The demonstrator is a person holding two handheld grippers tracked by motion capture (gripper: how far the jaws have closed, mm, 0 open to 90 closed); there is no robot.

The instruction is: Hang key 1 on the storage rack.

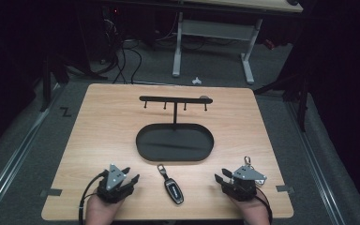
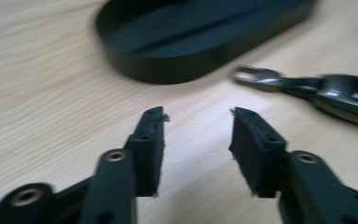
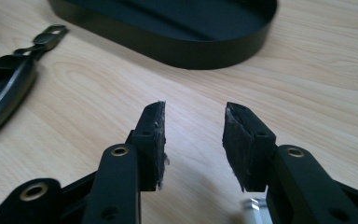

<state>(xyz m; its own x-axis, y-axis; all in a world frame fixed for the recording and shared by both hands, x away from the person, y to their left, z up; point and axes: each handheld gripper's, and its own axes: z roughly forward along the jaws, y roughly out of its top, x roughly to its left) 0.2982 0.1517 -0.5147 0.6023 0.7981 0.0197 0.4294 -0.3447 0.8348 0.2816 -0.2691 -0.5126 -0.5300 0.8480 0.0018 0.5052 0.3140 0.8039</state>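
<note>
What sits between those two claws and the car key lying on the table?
Nothing visible: only bare wooden table lies between the black car key fob and either open claw, left or right.

Left gripper [image 1: 130, 174], right gripper [image 1: 221, 175] — fingers apart

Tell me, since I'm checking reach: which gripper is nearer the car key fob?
The left gripper. The key fob lies between the two but closer to it than to the right gripper; both stand open, holding nothing.
</note>
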